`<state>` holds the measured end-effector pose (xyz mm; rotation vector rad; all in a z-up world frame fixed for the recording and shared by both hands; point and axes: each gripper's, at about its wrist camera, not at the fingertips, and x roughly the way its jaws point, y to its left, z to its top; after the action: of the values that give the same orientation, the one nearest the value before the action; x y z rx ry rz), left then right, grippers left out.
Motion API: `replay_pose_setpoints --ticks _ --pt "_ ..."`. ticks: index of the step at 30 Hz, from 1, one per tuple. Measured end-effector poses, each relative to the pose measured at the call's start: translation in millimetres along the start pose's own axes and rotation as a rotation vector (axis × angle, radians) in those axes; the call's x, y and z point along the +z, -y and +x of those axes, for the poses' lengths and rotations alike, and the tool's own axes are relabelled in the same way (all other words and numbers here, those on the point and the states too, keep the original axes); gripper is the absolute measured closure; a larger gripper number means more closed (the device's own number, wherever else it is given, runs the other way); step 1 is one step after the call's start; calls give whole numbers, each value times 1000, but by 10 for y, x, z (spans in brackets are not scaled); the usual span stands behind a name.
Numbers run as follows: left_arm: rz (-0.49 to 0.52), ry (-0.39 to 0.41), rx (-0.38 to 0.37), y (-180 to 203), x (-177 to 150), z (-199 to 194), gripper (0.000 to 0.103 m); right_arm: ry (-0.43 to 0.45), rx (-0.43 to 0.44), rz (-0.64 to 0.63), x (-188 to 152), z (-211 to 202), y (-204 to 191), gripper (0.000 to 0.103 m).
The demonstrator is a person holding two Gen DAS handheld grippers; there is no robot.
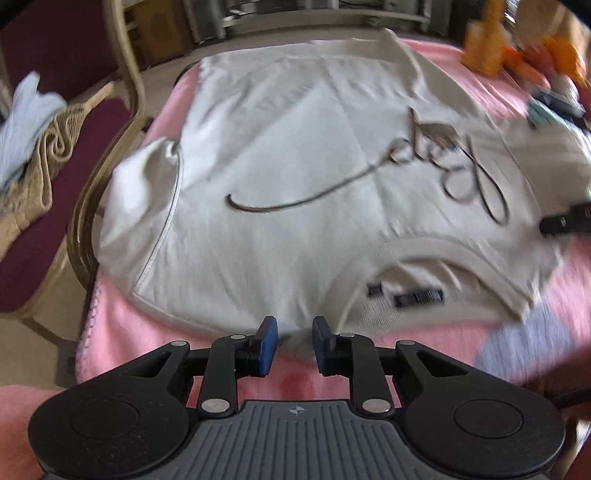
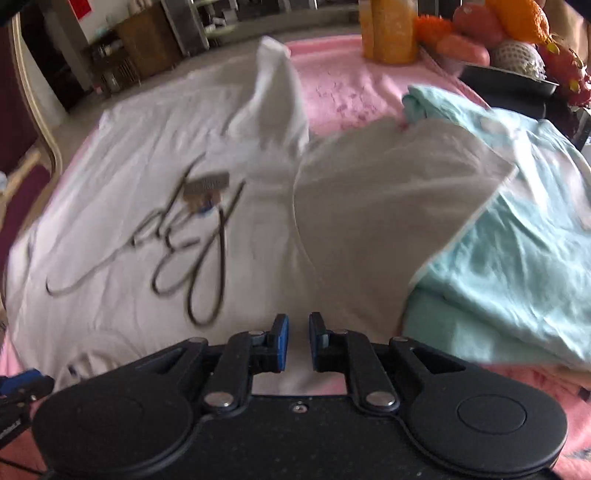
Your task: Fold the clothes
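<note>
A white T-shirt with a dark cursive print lies flat on the pink table cover, collar towards me. My left gripper is open at the shirt's near shoulder edge, with a bit of white fabric between its blue pads. My right gripper hovers over the other shoulder of the T-shirt, jaws a small gap apart and open. The right sleeve lies spread to the right. The other gripper's tip shows at the frame edge in each view, the right one and the left one.
A light teal garment lies partly under the sleeve at the right. An orange bottle and a tray of fruit stand at the back right. A maroon chair at the left holds crumpled clothes.
</note>
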<state>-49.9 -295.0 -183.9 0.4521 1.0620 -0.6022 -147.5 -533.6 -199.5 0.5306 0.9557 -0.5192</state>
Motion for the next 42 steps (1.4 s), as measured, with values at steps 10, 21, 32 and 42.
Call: replay_pose_setpoints --ticks 10,21,32,42 --pt "-365 131 41 -1276 143 -439 78 137 99 -31 200 -689 -378 76" --pt "-673 24 -48 -2305 641 165 83 328 311 -130 613 -837 -787 63" --pt "-385 78 77 -1898 1191 403 74 348 299 -171 563 -523 -438 62" --pt "26 253 359 -852 1264 370 103 331 314 -1 592 -387 -62 61"
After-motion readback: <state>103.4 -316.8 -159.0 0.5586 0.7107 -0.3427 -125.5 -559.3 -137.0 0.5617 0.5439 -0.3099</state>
